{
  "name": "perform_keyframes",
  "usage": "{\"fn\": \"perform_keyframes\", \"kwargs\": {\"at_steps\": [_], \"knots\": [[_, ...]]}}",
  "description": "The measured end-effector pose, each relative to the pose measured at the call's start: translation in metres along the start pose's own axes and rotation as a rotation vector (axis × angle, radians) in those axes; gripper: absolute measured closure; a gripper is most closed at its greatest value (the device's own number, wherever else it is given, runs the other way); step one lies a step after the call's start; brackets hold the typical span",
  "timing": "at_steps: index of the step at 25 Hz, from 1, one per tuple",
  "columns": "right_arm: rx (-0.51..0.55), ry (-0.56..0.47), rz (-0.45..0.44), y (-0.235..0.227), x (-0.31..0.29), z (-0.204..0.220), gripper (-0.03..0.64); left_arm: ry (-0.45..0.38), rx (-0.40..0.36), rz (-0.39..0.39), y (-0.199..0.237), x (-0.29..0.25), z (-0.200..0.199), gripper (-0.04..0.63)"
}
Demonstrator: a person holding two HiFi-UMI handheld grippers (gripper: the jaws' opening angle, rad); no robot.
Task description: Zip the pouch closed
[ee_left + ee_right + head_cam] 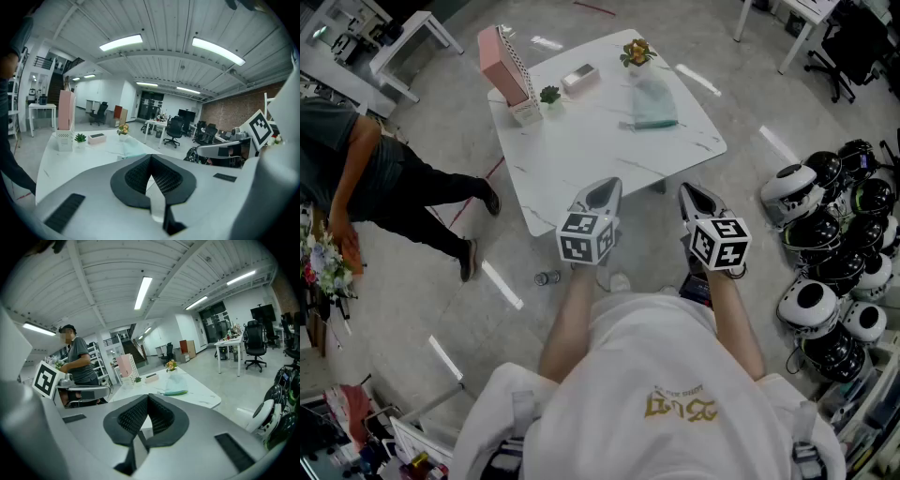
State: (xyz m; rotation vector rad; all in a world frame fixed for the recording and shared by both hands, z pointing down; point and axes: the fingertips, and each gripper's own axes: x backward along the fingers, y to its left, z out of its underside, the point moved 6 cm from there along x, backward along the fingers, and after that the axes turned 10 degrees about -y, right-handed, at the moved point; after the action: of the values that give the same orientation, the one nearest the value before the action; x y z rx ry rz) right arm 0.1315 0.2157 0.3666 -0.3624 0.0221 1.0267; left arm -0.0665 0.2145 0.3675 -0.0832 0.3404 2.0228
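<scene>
Both sets of jaws are pressed together on nothing. The left gripper (pixel 603 195) and right gripper (pixel 696 199) are held side by side at the white table's (pixel 591 141) near edge. The teal pouch (pixel 654 105) lies farther across, just beside the flowers (pixel 636 52).

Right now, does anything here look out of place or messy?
On the table nothing is spilled or tipped; the pouch lies flat. Two oddities on the floor: a small can-like thing near the table's front corner, and a heap of helmets at the right.
</scene>
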Motion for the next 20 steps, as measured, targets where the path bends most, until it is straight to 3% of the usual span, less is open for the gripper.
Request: {"fn": "perform_keyframes", "kwargs": {"at_steps": [11,13,14,15,16,17,20], "knots": [[0.002,-0.027,-0.062,-0.007,0.01,-0.009,0.606,-0.029,-0.003,-0.059,-0.016,0.006,-0.004,0.577],[-0.017,-0.041,-0.088,-0.007,0.011,-0.011,0.604,-0.049,0.025,-0.061,-0.017,0.007,-0.005,0.577],[-0.016,-0.046,-0.099,-0.007,0.012,-0.012,0.604,-0.059,0.059,-0.054,-0.018,0.007,-0.005,0.566],[-0.008,-0.048,-0.108,-0.006,0.012,-0.012,0.6,-0.068,0.102,-0.043,-0.019,0.006,-0.004,0.49],[0.001,-0.045,-0.116,-0.006,0.013,-0.012,0.544,-0.075,0.142,-0.036,-0.02,0.006,-0.003,0.418],[0.008,-0.038,-0.123,-0.006,0.013,-0.012,0.473,-0.077,0.167,-0.038,-0.021,0.005,-0.002,0.394],[0.013,-0.021,-0.128,-0.009,0.017,-0.009,0.463,-0.067,0.16,-0.073,-0.025,0.006,0.004,0.385]]}}
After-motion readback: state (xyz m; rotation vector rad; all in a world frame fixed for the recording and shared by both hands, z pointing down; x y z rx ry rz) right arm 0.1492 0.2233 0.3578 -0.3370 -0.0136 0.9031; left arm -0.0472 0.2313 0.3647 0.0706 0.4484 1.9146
